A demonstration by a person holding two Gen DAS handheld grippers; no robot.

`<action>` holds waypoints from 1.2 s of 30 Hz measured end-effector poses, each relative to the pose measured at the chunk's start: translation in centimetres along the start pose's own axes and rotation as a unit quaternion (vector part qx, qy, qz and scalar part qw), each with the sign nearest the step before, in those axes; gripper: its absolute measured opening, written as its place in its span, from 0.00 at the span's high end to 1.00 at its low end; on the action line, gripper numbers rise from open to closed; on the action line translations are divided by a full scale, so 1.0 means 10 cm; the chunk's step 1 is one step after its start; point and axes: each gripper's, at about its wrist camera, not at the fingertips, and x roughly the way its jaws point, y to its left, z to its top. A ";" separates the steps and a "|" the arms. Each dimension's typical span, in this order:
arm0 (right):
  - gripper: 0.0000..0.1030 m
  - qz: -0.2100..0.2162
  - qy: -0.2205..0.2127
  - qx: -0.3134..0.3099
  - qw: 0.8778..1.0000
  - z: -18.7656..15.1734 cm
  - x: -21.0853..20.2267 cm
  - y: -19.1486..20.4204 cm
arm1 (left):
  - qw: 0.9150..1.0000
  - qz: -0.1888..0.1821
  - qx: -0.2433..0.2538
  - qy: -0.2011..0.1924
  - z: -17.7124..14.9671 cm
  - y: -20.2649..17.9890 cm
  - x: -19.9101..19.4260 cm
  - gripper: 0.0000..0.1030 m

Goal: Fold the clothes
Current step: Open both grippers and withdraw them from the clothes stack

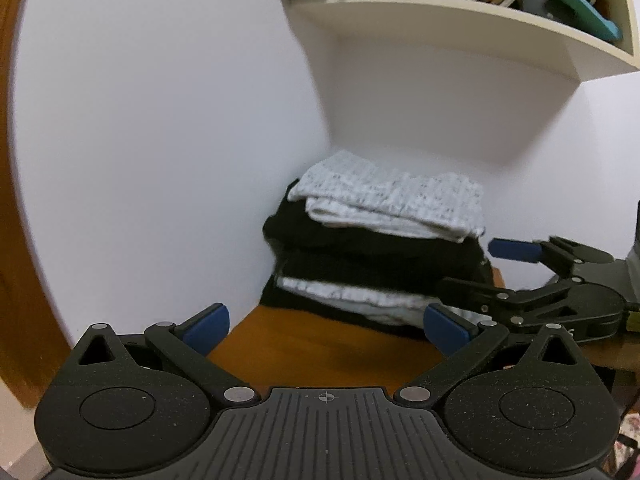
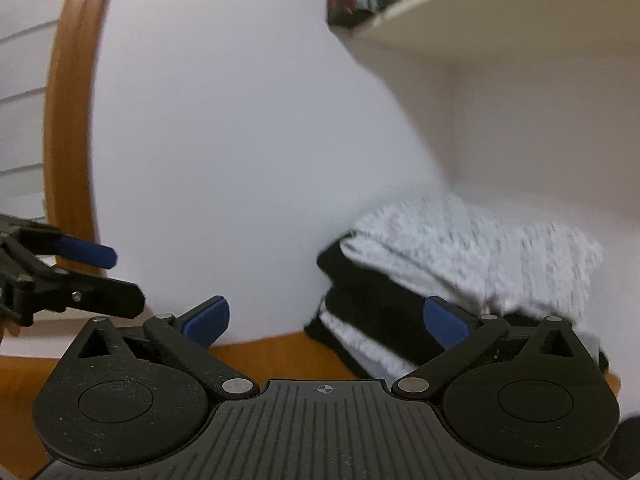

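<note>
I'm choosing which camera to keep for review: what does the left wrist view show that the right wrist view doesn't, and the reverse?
Only the left wrist view: the teal book on the shelf, and the right gripper seen from the side.

Only the right wrist view: the slatted blind and the left gripper seen from the side.

Both: the stack of folded clothes on the wooden surface, white garment on top, and open, empty jaws.

The left gripper (image 1: 326, 322), made of black plastic with blue pads on its two fingers, fills the bottom of its own view with its jaws spread wide and nothing between them. The right gripper (image 2: 326, 318), black with blue pads too, sits at the bottom of its view, wide apart and empty. Each gripper shows at the side edge of the other's view.
</note>
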 end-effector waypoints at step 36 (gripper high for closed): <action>0.00 -0.253 0.193 0.123 0.940 -1.30 0.39 0.87 | 0.992 0.042 -0.032 0.115 -1.33 0.54 0.62 0.00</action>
